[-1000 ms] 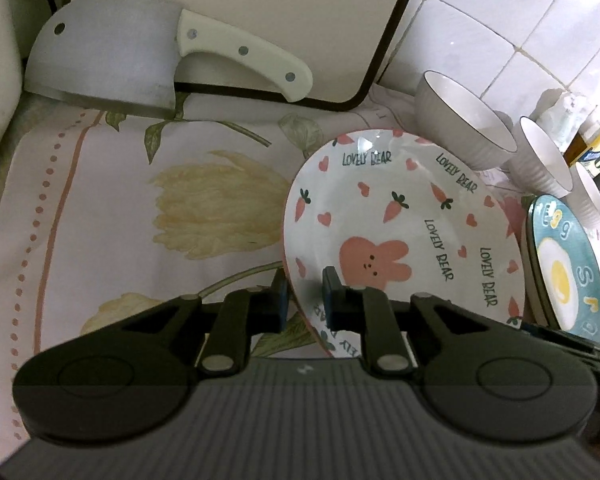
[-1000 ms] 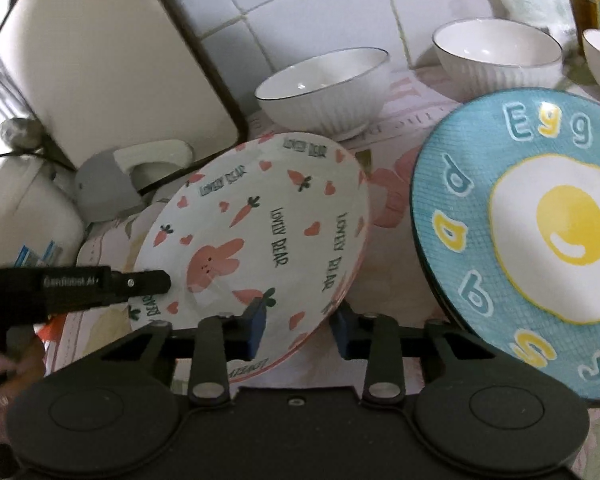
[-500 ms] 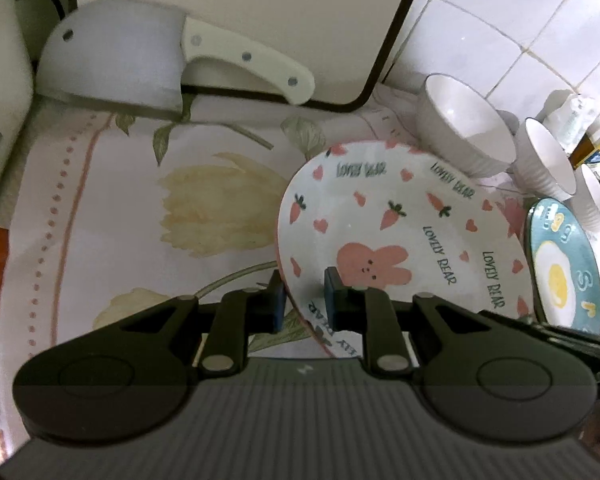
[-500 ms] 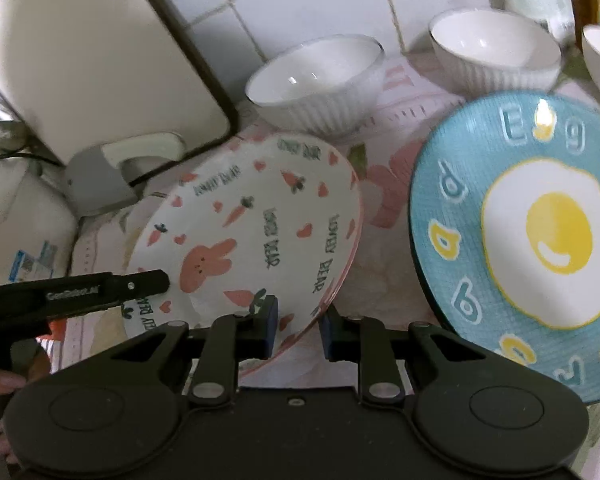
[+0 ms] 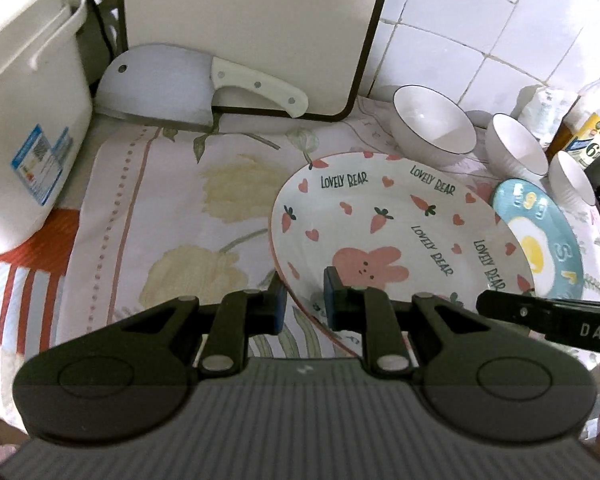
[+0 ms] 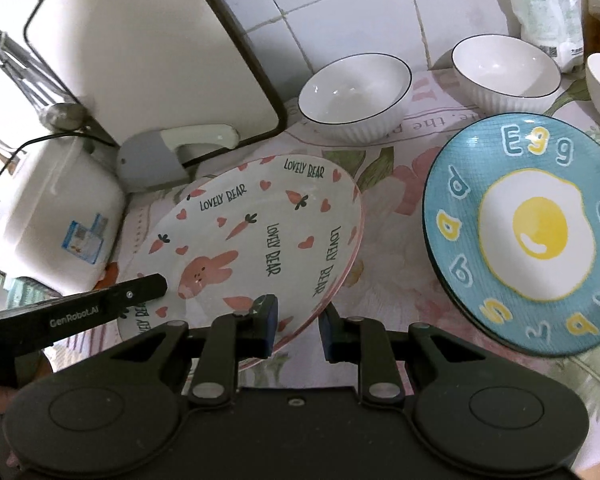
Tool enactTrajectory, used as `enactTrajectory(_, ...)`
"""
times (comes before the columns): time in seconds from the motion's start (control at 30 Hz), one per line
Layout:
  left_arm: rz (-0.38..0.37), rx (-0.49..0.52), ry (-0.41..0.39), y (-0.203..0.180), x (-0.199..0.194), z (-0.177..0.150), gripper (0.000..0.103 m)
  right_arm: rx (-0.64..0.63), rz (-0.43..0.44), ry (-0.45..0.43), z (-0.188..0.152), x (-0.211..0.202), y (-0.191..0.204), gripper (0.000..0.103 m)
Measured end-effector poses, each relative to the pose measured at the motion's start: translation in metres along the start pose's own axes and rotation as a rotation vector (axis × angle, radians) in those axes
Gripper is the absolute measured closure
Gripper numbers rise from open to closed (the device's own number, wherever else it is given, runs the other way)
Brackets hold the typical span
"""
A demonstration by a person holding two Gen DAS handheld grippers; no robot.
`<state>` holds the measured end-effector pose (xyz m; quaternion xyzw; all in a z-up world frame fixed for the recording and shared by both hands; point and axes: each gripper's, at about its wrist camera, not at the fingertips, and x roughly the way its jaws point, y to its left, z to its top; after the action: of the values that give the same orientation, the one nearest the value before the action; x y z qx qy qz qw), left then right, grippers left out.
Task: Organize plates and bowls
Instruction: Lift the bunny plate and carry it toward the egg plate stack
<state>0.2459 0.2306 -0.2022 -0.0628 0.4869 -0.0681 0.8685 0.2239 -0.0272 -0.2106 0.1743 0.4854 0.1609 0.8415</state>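
Observation:
A white plate with a pink rabbit, carrots and "LOVELY BEAR" lettering hangs above the flowered cloth, held at two sides. My left gripper is shut on its near left rim. My right gripper is shut on the opposite rim. A blue plate with a fried-egg picture lies on the cloth to the right. Three white ribbed bowls stand in a row by the tiled wall.
A cleaver with a white handle leans on an upright white cutting board at the back. A white appliance stands at the left. Packets and bottles crowd the back right corner.
The rabbit plate has come up off the cloth with both grippers rising. The right gripper's jaws drew in onto the plate's rim.

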Motion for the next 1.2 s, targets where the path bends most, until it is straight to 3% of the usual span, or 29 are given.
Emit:
enactTrajectory(0.37, -0.044, 0.022, 0.015, -0.030, -0.047, -0.016, 0.086, 0.035, -0.025, 0.010, -0.010, -0.059, -0.005, 0.077)
enactTrajectory(0.67, -0.069, 0.068, -0.002, -0.076, -0.069, -0.020, 0.086, 0.029, -0.045, -0.011, -0.014, -0.105, -0.026, 0.076)
enactTrajectory(1.2, -0.115, 0.100, 0.007, -0.162, -0.050, -0.004, 0.086, 0.047, -0.074, -0.018, 0.015, -0.148, -0.097, 0.076)
